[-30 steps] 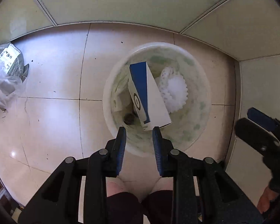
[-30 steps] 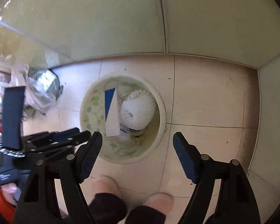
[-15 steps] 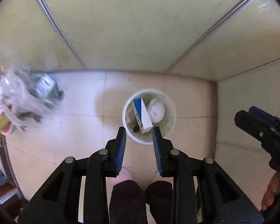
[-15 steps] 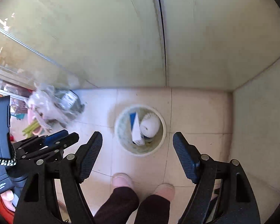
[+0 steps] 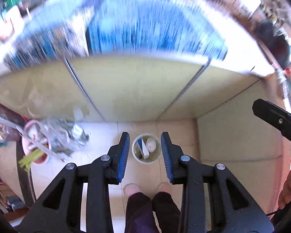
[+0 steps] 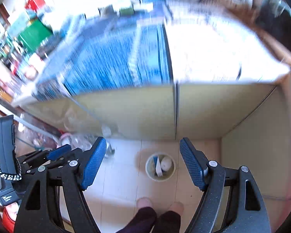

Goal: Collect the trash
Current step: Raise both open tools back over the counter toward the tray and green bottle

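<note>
Hovering high over tiled floor (image 5: 99, 136), near its cabinet-side edge: waste bin (image 5: 146, 151). Inside, blue-white carton (image 5: 143, 149), white crumpled wad (image 5: 151, 145): likely light, crushable; carton best gripped across flat faces. Left gripper (image 5: 145, 156) narrow, jaws just been opening, empty. Right gripper (image 6: 142, 164) wide, empty.

You stood on a pale tiled floor (image 5: 99, 136) in a corner of yellow-green cabinet doors (image 6: 137, 112). A blurry blue counter top (image 6: 114, 58) shone in bright light.

Pale tiled floor (image 5: 104, 136) carries a round bin (image 5: 146, 151) and crumpled plastic bags (image 5: 65, 136).
</note>
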The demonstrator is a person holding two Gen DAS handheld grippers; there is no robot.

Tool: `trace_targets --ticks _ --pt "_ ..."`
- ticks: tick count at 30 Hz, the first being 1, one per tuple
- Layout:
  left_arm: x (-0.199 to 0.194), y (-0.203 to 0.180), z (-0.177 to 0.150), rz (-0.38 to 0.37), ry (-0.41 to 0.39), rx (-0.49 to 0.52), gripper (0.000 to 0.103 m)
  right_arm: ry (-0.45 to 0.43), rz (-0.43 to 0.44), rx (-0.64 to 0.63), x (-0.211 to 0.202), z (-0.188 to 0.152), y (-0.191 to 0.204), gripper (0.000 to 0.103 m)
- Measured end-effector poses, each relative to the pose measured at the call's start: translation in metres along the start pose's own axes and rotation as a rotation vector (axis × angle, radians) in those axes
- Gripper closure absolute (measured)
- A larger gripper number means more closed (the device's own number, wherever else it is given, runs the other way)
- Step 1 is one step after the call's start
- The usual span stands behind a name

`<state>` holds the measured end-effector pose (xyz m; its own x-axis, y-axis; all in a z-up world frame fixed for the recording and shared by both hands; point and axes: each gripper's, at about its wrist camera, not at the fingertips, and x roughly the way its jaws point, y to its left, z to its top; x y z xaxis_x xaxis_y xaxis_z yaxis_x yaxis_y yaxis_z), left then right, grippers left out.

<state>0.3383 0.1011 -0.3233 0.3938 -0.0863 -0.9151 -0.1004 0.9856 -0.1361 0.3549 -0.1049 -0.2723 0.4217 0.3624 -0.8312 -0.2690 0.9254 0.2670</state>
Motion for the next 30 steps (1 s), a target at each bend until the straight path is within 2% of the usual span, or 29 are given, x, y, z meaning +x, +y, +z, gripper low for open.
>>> trace_targets --ticks 3,5,7,14,20,24,30 --pt "-0.049 -0.001 0.02 -0.002 -0.066 0.03 0.065 -0.053 -0.022 0.008 -0.032 0.014 0.01 0.028" --pt "-0.074 -0.005 0.032 -0.007 -0.106 0.052 0.05 -0.086 -0.041 0.012 -0.051 0.022 0.015 0.028" --pt "-0.101 -0.006 0.042 0.006 -0.164 0.068 0.044 -0.119 -0.053 0.014 -0.067 0.029 0.019 0.028" --pt "-0.152 -0.007 0.085 0.004 -0.262 0.074 0.037 -0.221 -0.083 0.017 -0.109 0.072 0.04 0.028" --pt "-0.159 -0.013 0.126 0.024 -0.309 0.068 0.037 -0.288 -0.095 -0.017 -0.114 0.106 0.03 0.028" --pt "-0.154 -0.019 0.166 0.032 -0.343 0.024 0.037 -0.294 -0.088 -0.05 -0.105 0.137 0.014 0.028" --pt "-0.135 -0.031 0.238 0.062 -0.332 -0.061 0.037 -0.254 -0.034 -0.117 -0.083 0.2 -0.006 0.028"
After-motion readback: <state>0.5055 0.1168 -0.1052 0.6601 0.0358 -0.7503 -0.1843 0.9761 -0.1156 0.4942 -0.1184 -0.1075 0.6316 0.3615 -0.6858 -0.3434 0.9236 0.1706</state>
